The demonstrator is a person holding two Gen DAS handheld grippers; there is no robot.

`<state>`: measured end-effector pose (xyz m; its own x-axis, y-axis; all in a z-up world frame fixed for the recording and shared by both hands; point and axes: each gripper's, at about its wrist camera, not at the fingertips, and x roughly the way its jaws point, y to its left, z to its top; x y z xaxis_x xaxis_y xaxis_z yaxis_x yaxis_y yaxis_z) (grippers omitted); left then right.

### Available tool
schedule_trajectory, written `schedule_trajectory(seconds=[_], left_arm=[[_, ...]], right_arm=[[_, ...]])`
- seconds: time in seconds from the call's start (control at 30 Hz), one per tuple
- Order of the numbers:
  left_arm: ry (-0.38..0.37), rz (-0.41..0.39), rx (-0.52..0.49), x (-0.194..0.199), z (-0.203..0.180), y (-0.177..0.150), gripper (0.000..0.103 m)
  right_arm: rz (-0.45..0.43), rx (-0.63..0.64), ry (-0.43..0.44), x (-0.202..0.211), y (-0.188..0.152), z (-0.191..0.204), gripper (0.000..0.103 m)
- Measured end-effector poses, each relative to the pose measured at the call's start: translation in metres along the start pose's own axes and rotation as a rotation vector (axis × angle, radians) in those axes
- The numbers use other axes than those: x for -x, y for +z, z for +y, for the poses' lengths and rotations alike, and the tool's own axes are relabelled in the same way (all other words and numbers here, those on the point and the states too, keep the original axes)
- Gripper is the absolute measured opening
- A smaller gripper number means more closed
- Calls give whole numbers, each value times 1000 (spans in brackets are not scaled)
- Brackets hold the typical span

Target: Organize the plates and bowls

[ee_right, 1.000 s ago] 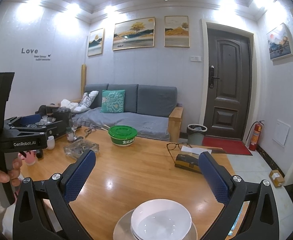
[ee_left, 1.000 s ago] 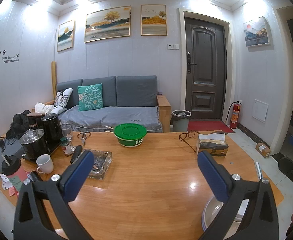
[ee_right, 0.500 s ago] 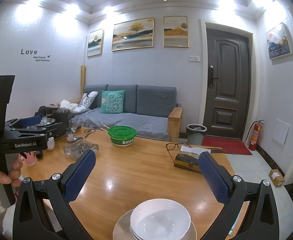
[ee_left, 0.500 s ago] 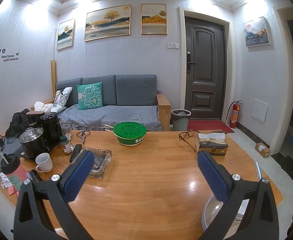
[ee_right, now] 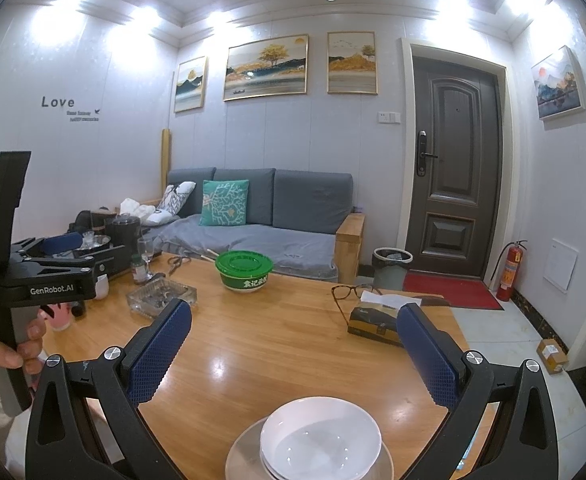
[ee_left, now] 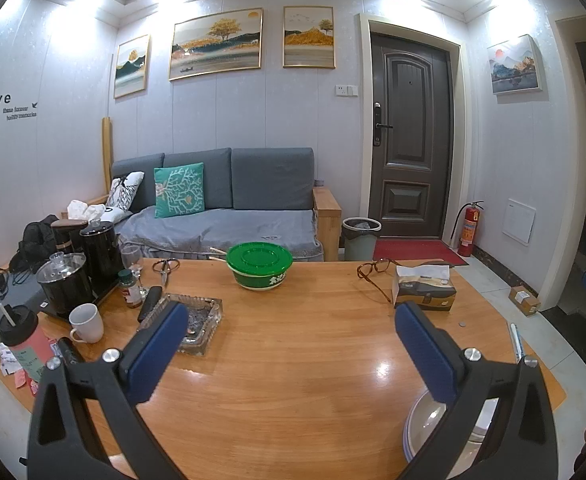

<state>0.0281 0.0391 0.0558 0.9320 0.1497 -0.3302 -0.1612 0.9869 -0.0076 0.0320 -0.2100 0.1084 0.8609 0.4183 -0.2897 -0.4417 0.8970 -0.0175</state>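
Bowls [ee_right: 320, 436] sit nested on a plate [ee_right: 245, 450] at the table's [ee_right: 277, 344] near edge, unchanged over the last second; left tongs [ee_left: 289, 344] and right tongs [ee_right: 293, 344] both gape wide, empty, barely drifting, so either stacking is finished or sorting is pending.

We read "GenRobot.AI" in white on the black body of the left gripper [ee_right: 59, 245]. The wall decal [ee_right: 58, 102] reads "Love"; its smaller lines beneath are illegible. The green bowl [ee_right: 244, 271] bears yellow characters, too small to read.
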Motion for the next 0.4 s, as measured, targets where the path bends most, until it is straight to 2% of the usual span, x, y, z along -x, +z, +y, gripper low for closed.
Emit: schedule_trajectory(seconds=[0.4], left_arm=[[-5,2,-3,-1,-1,0,103]], right_arm=[[1,-1,0,-1,1,1,102]])
